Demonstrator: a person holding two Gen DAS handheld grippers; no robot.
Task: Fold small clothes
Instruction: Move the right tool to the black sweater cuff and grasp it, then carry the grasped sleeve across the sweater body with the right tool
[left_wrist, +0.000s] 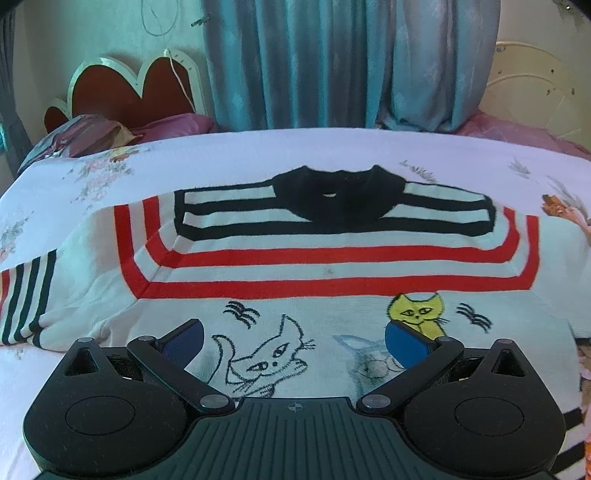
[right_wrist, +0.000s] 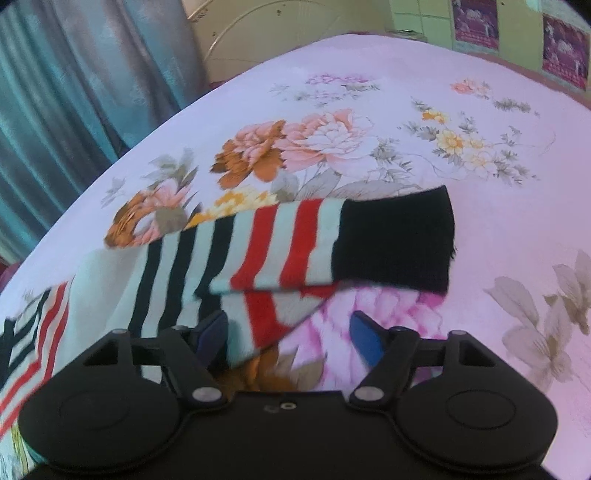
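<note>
Grippers first: your left gripper (left_wrist: 293, 341) spread wide, empty, hovering over sweater (left_wrist: 332, 266) front, near cat prints. Your right gripper (right_wrist: 288, 341) jaws apart, pads not pressing; sleeve (right_wrist: 295, 254) edge lies between them, left pad just beside cloth. Sleeve looks lifted or doubled near cuff (right_wrist: 397, 240), not yet laid across body. Sweater spread flat on bed (right_wrist: 369, 74), collar (left_wrist: 328, 195) far side, other sleeve out at left. Judgement: folding barely begun; you have both sleeves and body folds left.
</note>
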